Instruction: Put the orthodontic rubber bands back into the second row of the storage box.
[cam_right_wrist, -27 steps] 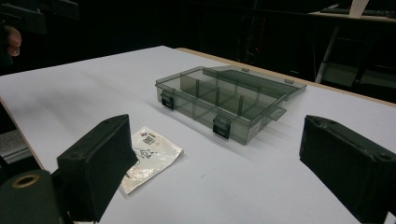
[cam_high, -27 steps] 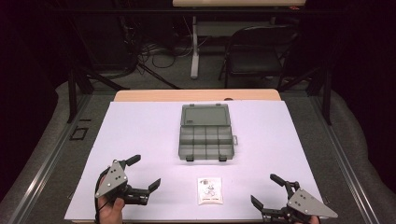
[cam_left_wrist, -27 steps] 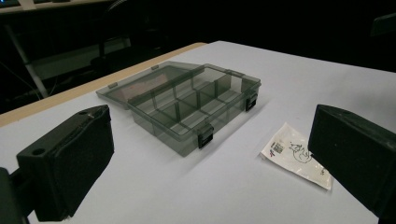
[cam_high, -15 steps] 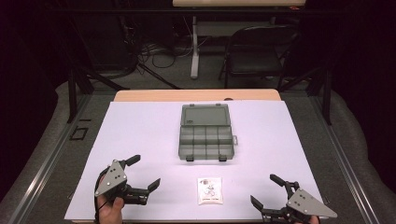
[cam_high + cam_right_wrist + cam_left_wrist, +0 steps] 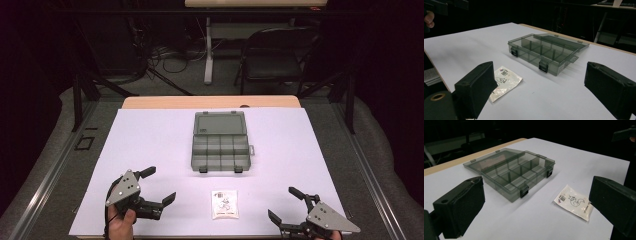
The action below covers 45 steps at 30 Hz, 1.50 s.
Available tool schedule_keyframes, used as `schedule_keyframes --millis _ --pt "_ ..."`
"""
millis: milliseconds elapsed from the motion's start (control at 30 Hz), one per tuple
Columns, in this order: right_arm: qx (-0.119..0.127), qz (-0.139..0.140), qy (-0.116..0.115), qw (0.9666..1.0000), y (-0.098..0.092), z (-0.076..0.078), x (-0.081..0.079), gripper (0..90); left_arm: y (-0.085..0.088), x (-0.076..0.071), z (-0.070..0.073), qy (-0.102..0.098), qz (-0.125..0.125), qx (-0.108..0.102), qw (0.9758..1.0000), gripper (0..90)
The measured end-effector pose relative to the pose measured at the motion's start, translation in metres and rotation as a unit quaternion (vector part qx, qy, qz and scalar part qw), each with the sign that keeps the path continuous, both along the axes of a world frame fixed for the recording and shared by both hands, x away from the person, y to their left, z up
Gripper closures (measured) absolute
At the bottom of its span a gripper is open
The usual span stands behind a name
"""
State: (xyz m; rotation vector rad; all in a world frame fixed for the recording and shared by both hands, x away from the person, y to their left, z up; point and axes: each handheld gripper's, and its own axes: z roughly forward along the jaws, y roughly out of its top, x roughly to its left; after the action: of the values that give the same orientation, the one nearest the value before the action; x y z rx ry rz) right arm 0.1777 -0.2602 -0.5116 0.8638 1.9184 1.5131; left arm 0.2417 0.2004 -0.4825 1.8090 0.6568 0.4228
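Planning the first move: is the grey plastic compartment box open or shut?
Open: the grey translucent plastic compartment box has its lid laid flat behind, dividers exposed.

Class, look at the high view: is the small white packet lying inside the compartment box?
No. The white packet lies flat on the table, nearer the person than the open compartment box and apart from it.

The left hand-held gripper [image 5: 155, 185] sits over the near left part of the table [image 5: 150, 135], jaws spread wide and empty, with the person's left hand [image 5: 120, 225] gripping it from below. The right hand-held gripper [image 5: 286, 206] sits at the table's near right corner, jaws likewise wide apart, angled inward.
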Motion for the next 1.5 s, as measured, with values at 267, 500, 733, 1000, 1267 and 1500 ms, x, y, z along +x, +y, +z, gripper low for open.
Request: schedule_keyframes --millis 267,500,733,1000,1267,1500 --pt "0.000 -0.001 0.002 1.0000 0.001 -0.001 0.000 9.1 -0.007 0.007 0.002 0.019 0.003 0.010 0.9998 0.4" --pt "-0.001 -0.001 0.003 1.0000 0.001 -0.001 0.001 9.1 -0.017 0.020 0.005 0.055 -0.001 0.032 0.9980 0.5" --pt "-0.004 0.001 0.006 1.0000 0.000 -0.001 0.000 9.1 -0.032 0.031 0.011 0.060 -0.014 0.041 0.9973 0.5" --pt "-0.002 0.000 0.006 1.0000 0.000 -0.001 0.001 9.1 -0.051 0.041 0.016 0.061 -0.026 0.055 0.9963 0.5" --pt "-0.001 0.001 0.006 1.0000 0.000 -0.001 0.001 9.1 -0.069 0.048 0.018 0.067 -0.035 0.066 0.9949 0.5" --pt "-0.003 0.001 0.006 1.0000 0.000 -0.001 0.001 9.1 -0.081 0.055 0.016 0.080 -0.045 0.069 0.9934 0.7"
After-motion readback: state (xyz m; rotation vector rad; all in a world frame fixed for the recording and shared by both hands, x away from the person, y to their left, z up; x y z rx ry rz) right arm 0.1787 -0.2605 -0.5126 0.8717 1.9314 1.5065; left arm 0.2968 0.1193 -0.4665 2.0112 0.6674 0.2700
